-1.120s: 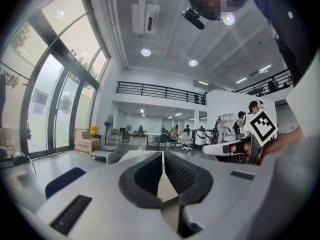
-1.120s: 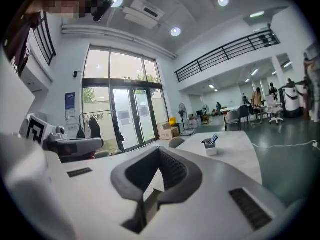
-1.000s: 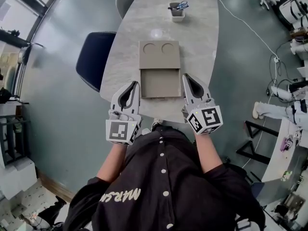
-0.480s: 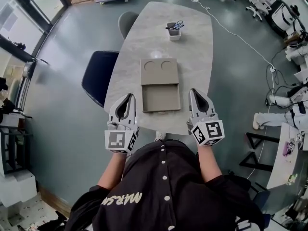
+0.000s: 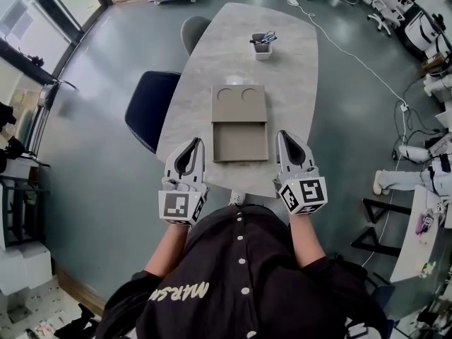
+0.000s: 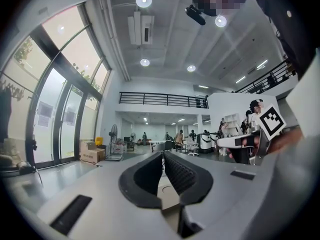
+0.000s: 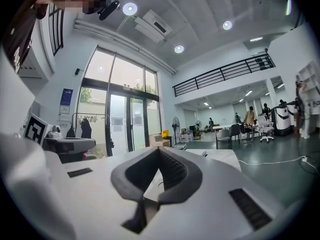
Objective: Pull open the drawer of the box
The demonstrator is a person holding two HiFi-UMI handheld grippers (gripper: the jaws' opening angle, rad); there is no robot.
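Observation:
A tan box [image 5: 239, 103] with two round recesses on top lies on the grey table [image 5: 296, 62] in the head view. Its drawer [image 5: 240, 142] stands pulled out toward me, with a small handle at its front edge. My left gripper [image 5: 194, 143] hovers just left of the drawer, jaws shut and empty. My right gripper [image 5: 284, 136] hovers just right of the drawer, also shut with nothing held. In the left gripper view my left gripper [image 6: 162, 154] points level across the room; my right gripper [image 7: 159, 150] does the same in the right gripper view.
A small grey cup with scissors [image 5: 263, 46] stands at the table's far end. A dark blue chair [image 5: 152, 108] and a grey chair [image 5: 193, 30] are tucked at the left side. A white cable [image 5: 353, 51] runs over the floor to the right.
Both grippers have drawn back a little from the drawer's sides toward me. The head camera has shifted slightly. The drawer stays out as before.

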